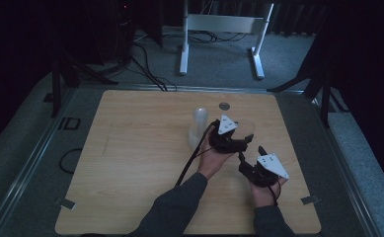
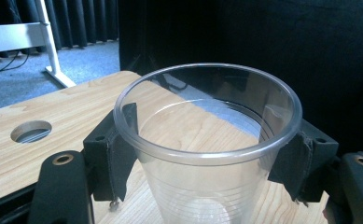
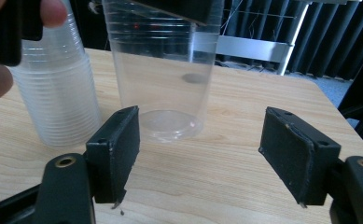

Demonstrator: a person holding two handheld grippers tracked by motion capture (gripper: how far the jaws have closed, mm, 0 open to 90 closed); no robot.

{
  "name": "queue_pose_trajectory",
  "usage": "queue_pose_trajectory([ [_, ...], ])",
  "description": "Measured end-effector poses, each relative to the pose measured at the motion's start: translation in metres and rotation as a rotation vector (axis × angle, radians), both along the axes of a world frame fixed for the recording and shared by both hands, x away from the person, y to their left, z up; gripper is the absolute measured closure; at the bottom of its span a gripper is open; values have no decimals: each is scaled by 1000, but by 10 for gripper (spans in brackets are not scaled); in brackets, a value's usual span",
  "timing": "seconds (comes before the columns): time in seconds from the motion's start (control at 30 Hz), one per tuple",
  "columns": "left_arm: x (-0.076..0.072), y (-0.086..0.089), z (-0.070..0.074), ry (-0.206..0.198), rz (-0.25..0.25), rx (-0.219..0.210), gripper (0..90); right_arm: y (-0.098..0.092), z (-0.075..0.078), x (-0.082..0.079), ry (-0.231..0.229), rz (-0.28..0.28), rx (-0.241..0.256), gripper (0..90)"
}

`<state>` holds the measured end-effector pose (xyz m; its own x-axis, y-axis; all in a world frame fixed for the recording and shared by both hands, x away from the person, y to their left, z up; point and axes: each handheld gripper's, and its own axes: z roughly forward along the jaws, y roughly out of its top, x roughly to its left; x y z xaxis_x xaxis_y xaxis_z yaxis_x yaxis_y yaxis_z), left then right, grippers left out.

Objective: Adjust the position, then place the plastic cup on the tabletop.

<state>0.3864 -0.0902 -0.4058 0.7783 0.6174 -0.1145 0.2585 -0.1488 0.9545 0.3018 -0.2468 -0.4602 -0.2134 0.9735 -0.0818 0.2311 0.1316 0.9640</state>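
Observation:
My left gripper [image 2: 207, 137] is shut on a clear plastic cup [image 2: 207, 186], its pads pressing on both sides just under the rim. In the high view this gripper [image 1: 245, 140] holds the cup [image 1: 247, 129] upright at the table's right middle. A stack of clear cups [image 1: 198, 127] stands just left of it. My right gripper [image 3: 202, 135] is open and empty, pointing at the held cup [image 3: 163, 79], which is some way ahead of its jaws. The stack [image 3: 58, 98] is at that view's left. In the high view the right gripper [image 1: 251, 154] sits just in front of the left one.
The wooden table [image 1: 130, 163] has a round hole [image 1: 224, 105] near its far edge, behind the cups. A white table frame [image 1: 219, 29] stands on the floor beyond. Cables trail on the floor at the far left. The table's left half is bare wood.

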Motion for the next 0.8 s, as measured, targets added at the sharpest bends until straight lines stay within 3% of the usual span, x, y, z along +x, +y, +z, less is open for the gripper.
queue_pose_trajectory([
  [0.8,-6,4,1,-51,26,31,291,-11,-1,0,4,-28,3,283],
])
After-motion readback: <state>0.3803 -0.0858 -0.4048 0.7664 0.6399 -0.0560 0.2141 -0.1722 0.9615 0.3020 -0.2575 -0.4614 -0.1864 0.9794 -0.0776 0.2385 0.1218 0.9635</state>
